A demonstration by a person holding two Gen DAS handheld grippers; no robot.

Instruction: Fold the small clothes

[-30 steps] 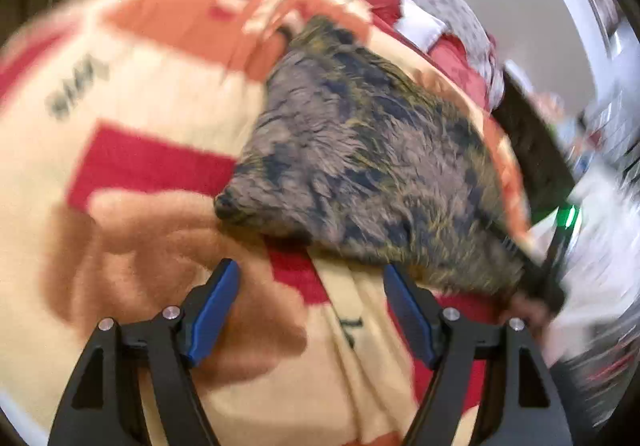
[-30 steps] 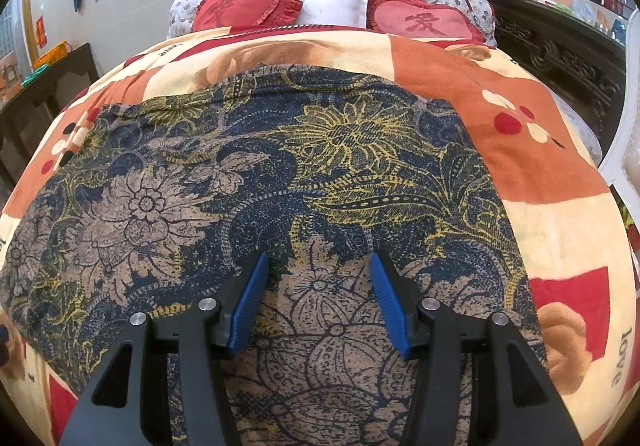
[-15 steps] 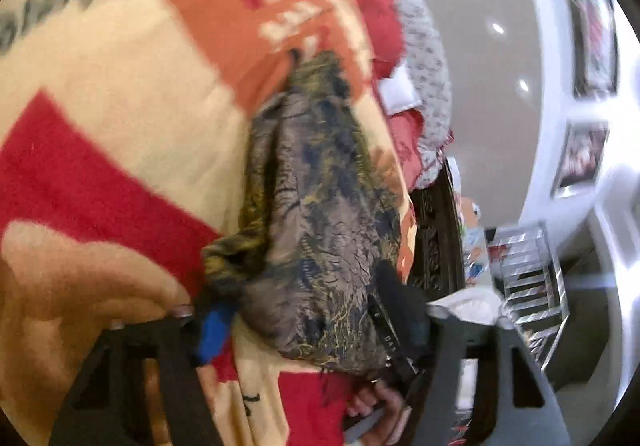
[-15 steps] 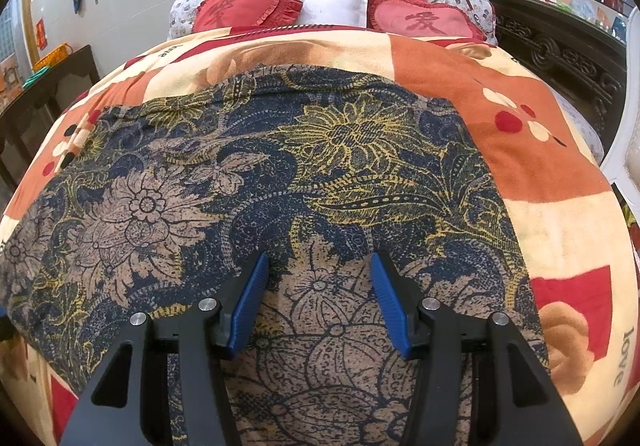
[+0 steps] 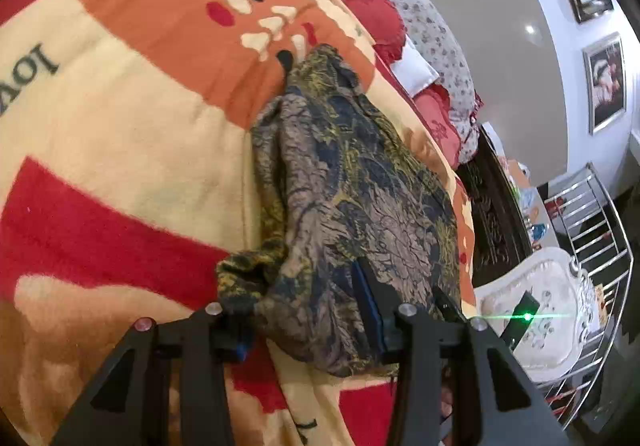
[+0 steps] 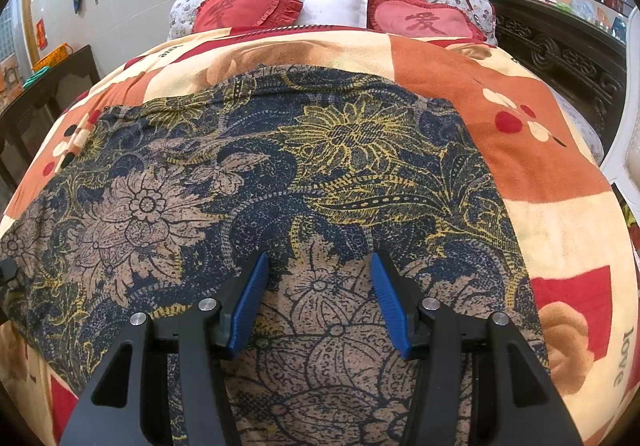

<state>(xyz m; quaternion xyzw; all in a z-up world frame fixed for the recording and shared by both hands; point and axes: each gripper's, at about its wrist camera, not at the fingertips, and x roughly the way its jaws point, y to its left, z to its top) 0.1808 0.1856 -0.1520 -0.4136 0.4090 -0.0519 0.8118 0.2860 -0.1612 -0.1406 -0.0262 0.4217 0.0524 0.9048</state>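
Both wrist views close, low, sharing patterned garment, bed.

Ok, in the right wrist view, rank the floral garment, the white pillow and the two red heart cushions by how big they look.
1. Floral garment, by far, though it lies nearest the camera.
2. Right heart cushion and left heart cushion: too alike to rank.
3. White pillow, partly hidden.

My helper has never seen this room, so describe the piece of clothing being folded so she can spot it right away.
Start at the bed, covered by an orange, cream and red blanket with two red heart pillows at its head. The garment lies spread across the blanket's middle. It alone is dark navy with tan and yellow flowers.
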